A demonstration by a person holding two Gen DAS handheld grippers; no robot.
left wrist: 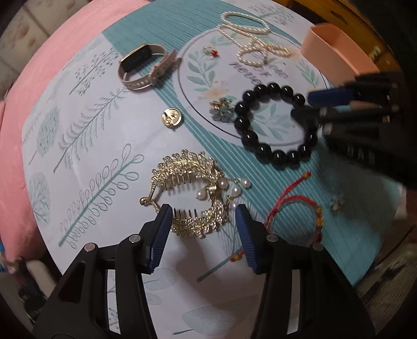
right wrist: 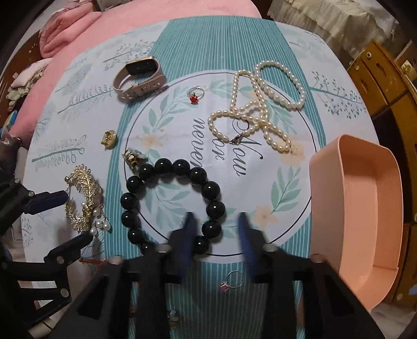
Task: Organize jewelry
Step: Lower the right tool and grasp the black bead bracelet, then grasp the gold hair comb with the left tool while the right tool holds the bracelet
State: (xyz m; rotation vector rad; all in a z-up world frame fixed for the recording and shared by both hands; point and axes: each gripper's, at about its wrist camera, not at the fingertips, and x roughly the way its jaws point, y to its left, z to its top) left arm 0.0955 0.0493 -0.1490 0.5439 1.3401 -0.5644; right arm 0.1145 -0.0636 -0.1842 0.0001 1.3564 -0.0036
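Jewelry lies on a printed cloth. My left gripper (left wrist: 203, 211) is open with its fingers either side of the gold leaf hair comb (left wrist: 190, 190), which also shows in the right wrist view (right wrist: 83, 200). My right gripper (right wrist: 216, 221) is open around the near right side of the black bead bracelet (right wrist: 172, 203); the bracelet (left wrist: 273, 125) and the right gripper (left wrist: 312, 107) also show in the left wrist view. A peach plastic tray (right wrist: 357, 208) stands empty at the right. A pearl necklace (right wrist: 260, 104) lies farther back.
A pink-strapped watch (right wrist: 138, 78), a red-stone ring (right wrist: 195, 95), a gold clip (right wrist: 109, 139), a flower earring (left wrist: 221, 108), a red cord bracelet (left wrist: 294, 208) and a pink-stone ring (right wrist: 232, 280) lie around. Pink bedding (right wrist: 156, 20) borders the cloth; wooden drawers (right wrist: 385, 86) stand at right.
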